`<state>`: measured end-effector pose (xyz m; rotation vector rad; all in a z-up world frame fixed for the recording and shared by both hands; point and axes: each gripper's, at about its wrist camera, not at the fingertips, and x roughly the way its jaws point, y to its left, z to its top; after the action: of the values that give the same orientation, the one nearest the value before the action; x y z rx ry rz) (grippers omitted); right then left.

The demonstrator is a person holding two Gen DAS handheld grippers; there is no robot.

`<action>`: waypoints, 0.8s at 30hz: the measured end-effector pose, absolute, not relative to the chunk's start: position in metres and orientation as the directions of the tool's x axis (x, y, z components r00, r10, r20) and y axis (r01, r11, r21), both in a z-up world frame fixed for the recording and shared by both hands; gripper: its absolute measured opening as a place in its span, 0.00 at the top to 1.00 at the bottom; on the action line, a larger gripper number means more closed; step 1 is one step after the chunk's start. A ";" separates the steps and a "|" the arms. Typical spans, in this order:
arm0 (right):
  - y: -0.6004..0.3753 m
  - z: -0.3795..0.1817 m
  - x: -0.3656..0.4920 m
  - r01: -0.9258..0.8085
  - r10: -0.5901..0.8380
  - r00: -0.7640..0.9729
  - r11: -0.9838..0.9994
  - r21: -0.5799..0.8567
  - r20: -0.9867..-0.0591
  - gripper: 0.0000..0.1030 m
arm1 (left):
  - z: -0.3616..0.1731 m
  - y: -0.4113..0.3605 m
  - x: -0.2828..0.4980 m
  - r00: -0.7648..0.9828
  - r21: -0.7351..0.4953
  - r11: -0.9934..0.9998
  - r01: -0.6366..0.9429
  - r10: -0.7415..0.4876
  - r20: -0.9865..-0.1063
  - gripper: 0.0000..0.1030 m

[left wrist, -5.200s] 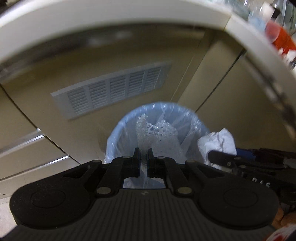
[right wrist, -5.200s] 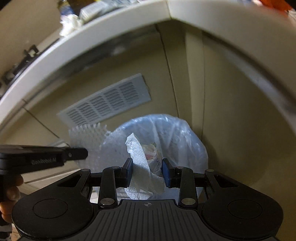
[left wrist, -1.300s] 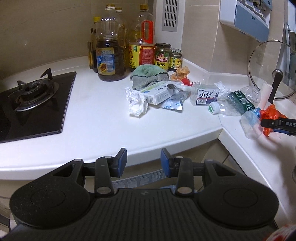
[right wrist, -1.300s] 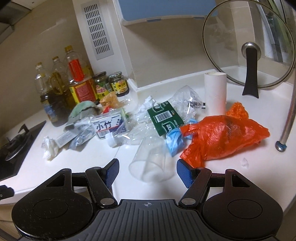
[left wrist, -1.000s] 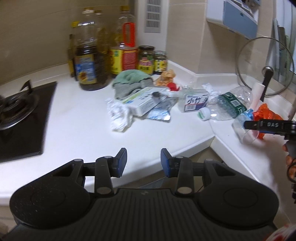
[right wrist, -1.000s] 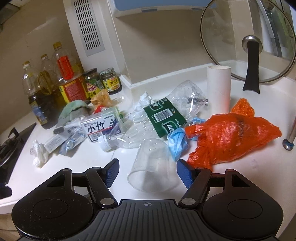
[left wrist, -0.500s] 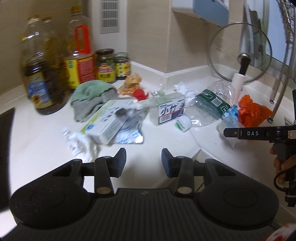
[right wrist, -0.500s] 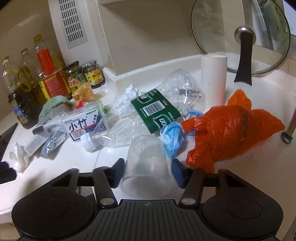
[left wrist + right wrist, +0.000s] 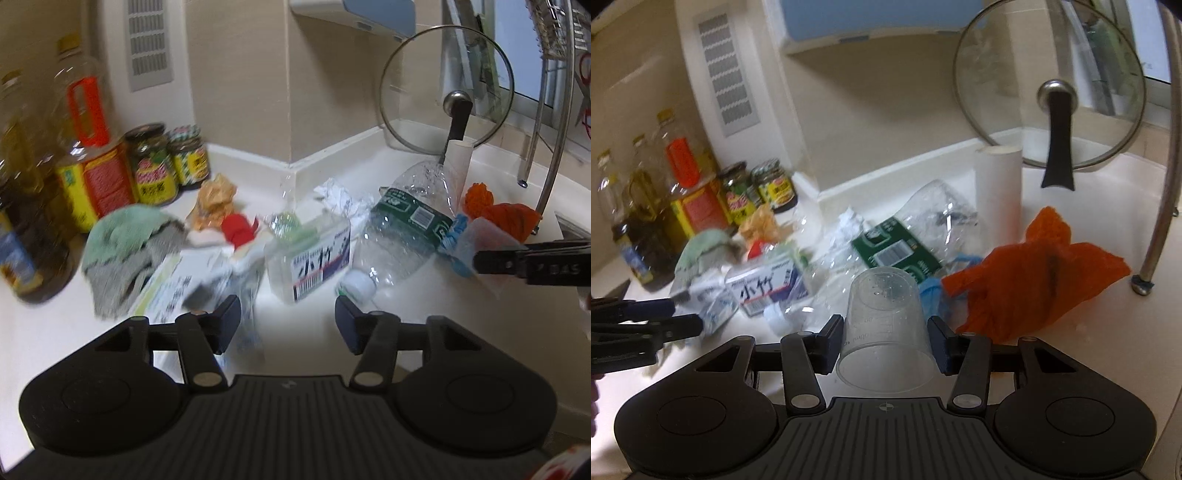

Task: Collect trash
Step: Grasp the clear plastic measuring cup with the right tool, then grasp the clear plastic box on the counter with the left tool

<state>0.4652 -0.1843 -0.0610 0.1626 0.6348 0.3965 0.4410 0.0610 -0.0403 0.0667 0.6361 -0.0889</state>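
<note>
My right gripper (image 9: 886,332) is shut on a clear plastic cup (image 9: 882,314), pads pressed on its sides, and the cup is tipped up off the white counter (image 9: 1089,332). My left gripper (image 9: 287,314) hovers low over the counter with its jaws opening and nothing gripped. Just ahead of it lie a white printed carton (image 9: 314,254), a silvery wrapper (image 9: 247,295) and a crushed clear bottle with a green label (image 9: 399,229). An orange plastic bag (image 9: 1034,280) and a blue scrap (image 9: 932,291) lie right of the cup.
Oil bottles (image 9: 92,162) and jars (image 9: 151,166) stand at the back left beside a green cloth (image 9: 122,236). A glass lid (image 9: 1049,85) leans on the back wall behind a white tube (image 9: 999,192). A metal pipe (image 9: 1160,221) rises at the right.
My left gripper swept right along the counter toward the trash pile and its jaws widened. My right gripper closed on the clear cup and tipped it up.
</note>
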 end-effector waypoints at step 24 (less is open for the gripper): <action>-0.212 -0.057 0.467 -0.163 0.317 0.771 0.936 0.311 -0.552 0.52 | -0.055 0.065 0.509 0.735 -0.008 0.972 0.237 -0.184 -0.652 0.62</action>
<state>0.4673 -0.2121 -0.0575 0.2529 0.6397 0.2633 0.5094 0.0653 -0.0550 0.0776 0.7084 -0.2315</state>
